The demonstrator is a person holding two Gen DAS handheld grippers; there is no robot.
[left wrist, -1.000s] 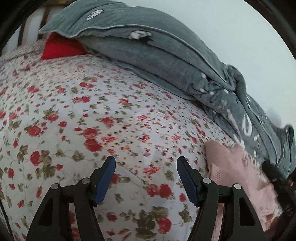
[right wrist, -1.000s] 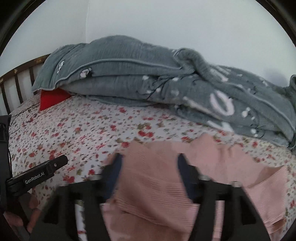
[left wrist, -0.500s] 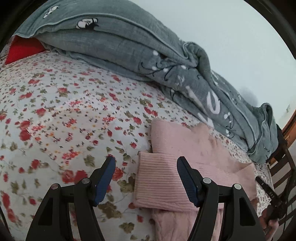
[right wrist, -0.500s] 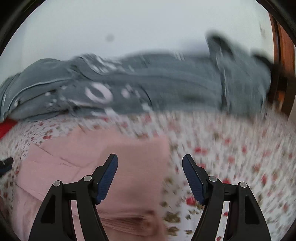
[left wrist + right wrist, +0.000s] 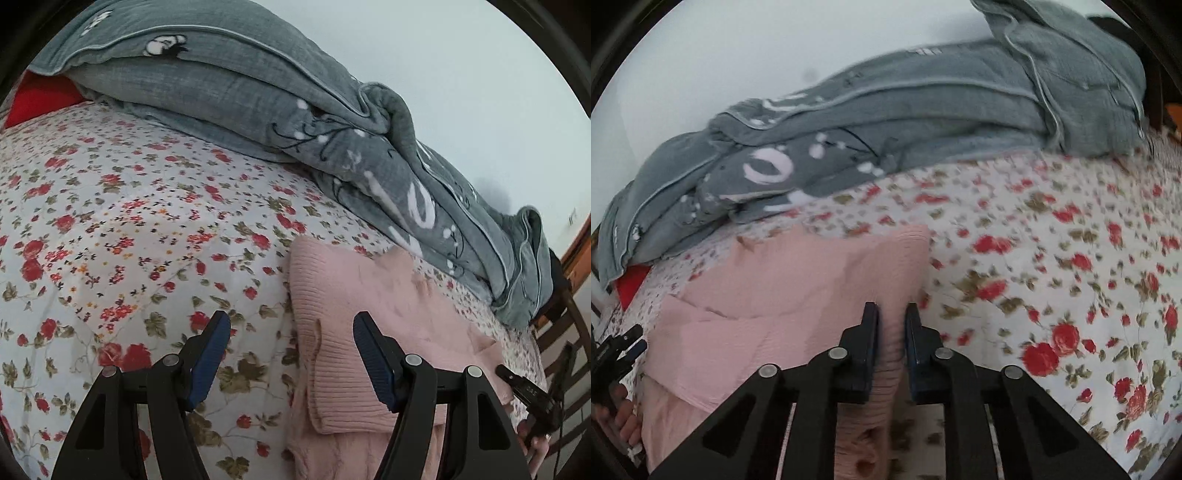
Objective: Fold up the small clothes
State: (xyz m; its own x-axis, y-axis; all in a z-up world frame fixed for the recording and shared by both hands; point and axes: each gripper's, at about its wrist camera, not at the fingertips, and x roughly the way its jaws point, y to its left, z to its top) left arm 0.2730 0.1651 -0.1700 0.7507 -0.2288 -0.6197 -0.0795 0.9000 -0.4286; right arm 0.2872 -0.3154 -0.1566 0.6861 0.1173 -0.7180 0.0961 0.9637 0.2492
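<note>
Pink top (image 5: 783,295) lies half-folded mid-bed (image 5: 129,221), below the blanket (image 5: 258,110). Right gripper (image 5: 891,332) closing on its ribbed edge for the next fold; left gripper (image 5: 291,354) wide, empty, over the other edge.

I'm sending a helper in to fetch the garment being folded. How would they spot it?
On the floral bedsheet, beside the heaped grey blanket, lies a pink ribbed knit garment. It is the only plain pink cloth there, with the right gripper closing on its edge.
</note>
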